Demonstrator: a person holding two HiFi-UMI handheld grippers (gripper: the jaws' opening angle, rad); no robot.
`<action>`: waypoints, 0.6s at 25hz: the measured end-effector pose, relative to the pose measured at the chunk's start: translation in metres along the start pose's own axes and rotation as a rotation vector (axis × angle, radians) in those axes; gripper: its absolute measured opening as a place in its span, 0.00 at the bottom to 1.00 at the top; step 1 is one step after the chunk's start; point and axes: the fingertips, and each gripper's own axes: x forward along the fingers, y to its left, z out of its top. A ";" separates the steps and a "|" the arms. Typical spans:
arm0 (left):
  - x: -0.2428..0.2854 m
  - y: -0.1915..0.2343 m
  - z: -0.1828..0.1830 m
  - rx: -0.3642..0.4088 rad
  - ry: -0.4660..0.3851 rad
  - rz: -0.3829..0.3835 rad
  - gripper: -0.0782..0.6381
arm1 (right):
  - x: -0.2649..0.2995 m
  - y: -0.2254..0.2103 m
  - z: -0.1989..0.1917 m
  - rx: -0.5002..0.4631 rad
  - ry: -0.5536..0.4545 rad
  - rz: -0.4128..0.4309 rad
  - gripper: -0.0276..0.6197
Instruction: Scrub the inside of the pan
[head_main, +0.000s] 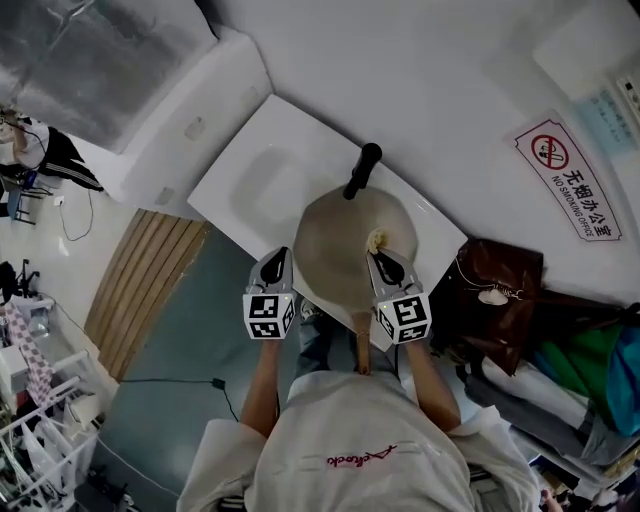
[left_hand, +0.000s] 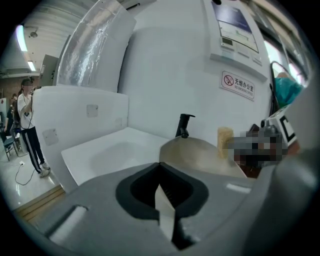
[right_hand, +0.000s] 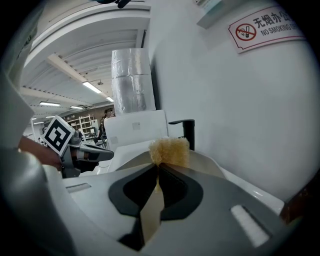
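Note:
A round grey-tan pan (head_main: 345, 245) sits over the right end of the white sink (head_main: 250, 180), its wooden handle (head_main: 360, 345) pointing back at me. My left gripper (head_main: 277, 256) is shut at the pan's left rim (left_hand: 200, 155), jaws pressed together. My right gripper (head_main: 382, 256) is shut on a yellow scrubbing sponge (head_main: 376, 240), which rests against the pan's inner surface on the right side. In the right gripper view the sponge (right_hand: 170, 150) sticks out just past the closed jaw tips (right_hand: 156, 167), with the pan (right_hand: 205, 161) behind it.
A black faucet (head_main: 362, 170) rises right behind the pan. A white wall with a no-smoking sign (head_main: 568, 180) stands beyond the sink. A brown bag (head_main: 495, 290) lies to the right. A person (left_hand: 27, 125) stands far off at the left.

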 end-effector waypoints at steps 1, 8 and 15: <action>0.003 0.001 -0.002 -0.007 0.004 -0.001 0.11 | 0.003 0.000 -0.004 0.004 0.010 0.001 0.08; 0.020 0.009 -0.015 -0.023 0.035 -0.009 0.11 | 0.021 0.002 -0.022 0.013 0.064 0.017 0.08; 0.029 0.007 -0.020 -0.034 0.052 -0.039 0.19 | 0.038 0.003 -0.032 0.011 0.103 0.030 0.08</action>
